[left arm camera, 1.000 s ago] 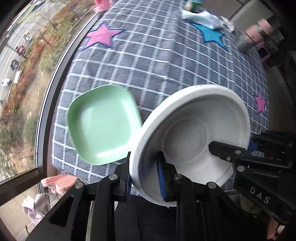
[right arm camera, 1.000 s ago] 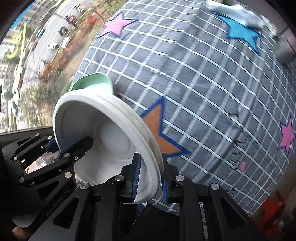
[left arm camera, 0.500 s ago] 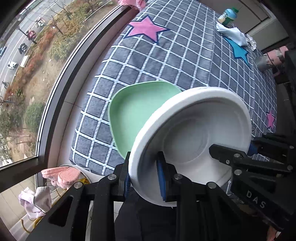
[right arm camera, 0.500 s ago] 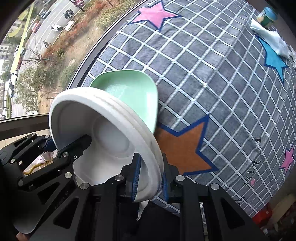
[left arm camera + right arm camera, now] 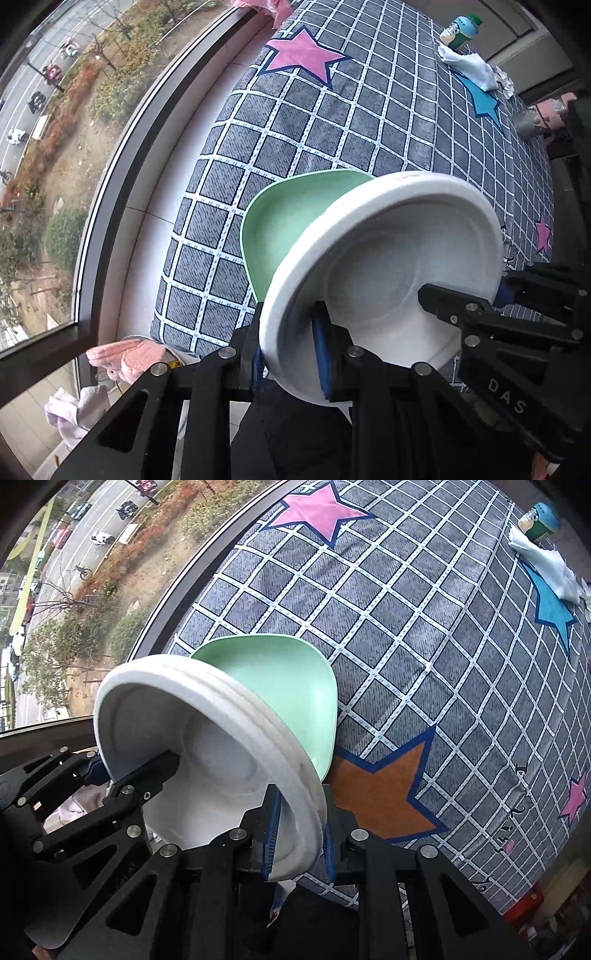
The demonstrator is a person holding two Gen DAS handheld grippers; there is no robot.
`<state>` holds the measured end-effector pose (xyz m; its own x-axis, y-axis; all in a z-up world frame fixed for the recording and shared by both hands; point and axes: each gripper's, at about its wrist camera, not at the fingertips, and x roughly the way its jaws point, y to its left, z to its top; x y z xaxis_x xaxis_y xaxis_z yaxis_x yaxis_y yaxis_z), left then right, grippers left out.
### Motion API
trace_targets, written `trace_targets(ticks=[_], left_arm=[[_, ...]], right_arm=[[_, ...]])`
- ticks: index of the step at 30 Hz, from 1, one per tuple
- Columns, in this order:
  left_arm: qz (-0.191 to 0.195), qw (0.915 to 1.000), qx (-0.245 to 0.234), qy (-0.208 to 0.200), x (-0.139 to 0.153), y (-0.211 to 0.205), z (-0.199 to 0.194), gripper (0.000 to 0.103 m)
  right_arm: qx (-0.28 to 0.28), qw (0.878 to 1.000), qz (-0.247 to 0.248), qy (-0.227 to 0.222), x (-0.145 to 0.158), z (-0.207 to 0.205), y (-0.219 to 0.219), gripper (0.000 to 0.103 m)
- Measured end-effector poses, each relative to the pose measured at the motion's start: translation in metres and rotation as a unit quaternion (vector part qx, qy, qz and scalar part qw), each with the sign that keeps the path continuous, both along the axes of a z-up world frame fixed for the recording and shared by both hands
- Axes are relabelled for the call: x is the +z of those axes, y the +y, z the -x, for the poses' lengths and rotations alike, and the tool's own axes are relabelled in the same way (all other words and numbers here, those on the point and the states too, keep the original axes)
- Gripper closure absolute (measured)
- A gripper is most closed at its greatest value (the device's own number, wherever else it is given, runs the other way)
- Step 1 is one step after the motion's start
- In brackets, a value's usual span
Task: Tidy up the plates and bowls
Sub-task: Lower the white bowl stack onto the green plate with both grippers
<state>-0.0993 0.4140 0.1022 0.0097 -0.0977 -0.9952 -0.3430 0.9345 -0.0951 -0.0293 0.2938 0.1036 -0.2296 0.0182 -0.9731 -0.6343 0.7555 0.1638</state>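
A white round bowl (image 5: 388, 266) is held in the air by both grippers, tilted. My left gripper (image 5: 290, 354) is shut on its near left rim. My right gripper (image 5: 299, 834) is shut on its opposite rim, where the bowl (image 5: 207, 746) looks like several stacked white bowls. The right gripper also shows in the left wrist view (image 5: 480, 299). A pale green square plate (image 5: 291, 221) lies on the checked cloth just beyond and under the bowl; it also shows in the right wrist view (image 5: 288, 686). The bowl hides the plate's near part.
The table carries a grey checked cloth (image 5: 369, 122) with pink, blue and orange stars. A bottle (image 5: 460, 31) and white rag (image 5: 469, 68) lie at the far end, a metal cup (image 5: 528, 122) at the far right. A window (image 5: 55, 147) runs along the left edge.
Both grippers carried the white bowl left and forward over the green plate, which now lies partly beneath it. Both grips are unchanged.
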Motion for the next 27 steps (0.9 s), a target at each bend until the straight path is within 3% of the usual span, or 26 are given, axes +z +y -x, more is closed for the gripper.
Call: trace_targets(ticks=[27], left_arm=[[0.019, 0.9997, -0.008, 0.009, -0.011, 0.008, -0.001, 0.082]], right_arm=[[-0.074, 0.997, -0.008, 0.029, -0.008, -0.02, -0.02, 0.08]])
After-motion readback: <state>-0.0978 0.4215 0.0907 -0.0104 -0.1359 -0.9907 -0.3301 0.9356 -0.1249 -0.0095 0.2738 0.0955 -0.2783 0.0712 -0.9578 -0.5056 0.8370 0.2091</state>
